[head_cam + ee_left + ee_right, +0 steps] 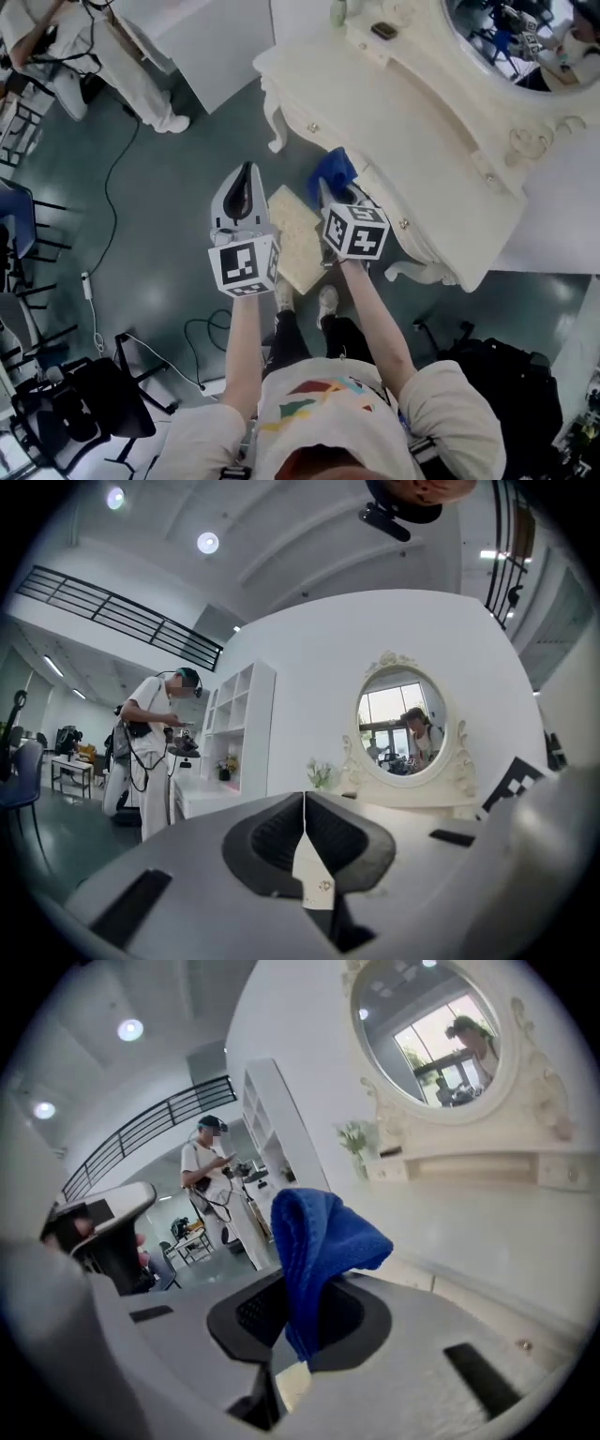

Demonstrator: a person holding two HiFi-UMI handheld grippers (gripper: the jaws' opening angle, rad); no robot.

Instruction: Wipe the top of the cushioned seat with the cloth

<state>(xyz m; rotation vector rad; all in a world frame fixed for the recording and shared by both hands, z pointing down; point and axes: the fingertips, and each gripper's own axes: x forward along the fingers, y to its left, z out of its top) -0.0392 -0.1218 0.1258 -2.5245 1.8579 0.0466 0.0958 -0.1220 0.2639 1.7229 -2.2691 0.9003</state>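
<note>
Blue terry cloth (319,1241) stands bunched between the jaws of the right gripper (289,1333), which are clamped on its lower end. In the head view the cloth (334,172) hangs just past the far edge of the cream square cushioned seat (298,246), close to the front edge of the ivory carved dressing table (422,141). Whether it touches the seat cannot be told.

The right gripper (333,194) reaches forward over the seat's right edge on a nearly straight forearm. Its cube of black-and-white square markers faces up. The left gripper (246,173) is held level beside it, off the seat's left edge and over the floor. Its jaws are pressed together with nothing between them, as the left gripper view (303,829) shows.

The seat stands on a dark grey-green floor (159,187) crossed by black cables (108,220). An oval mirror in a scrolled frame (403,724) tops the dressing table. Further off a person in white clothes (150,752) stands near a white open shelf unit (234,724).
</note>
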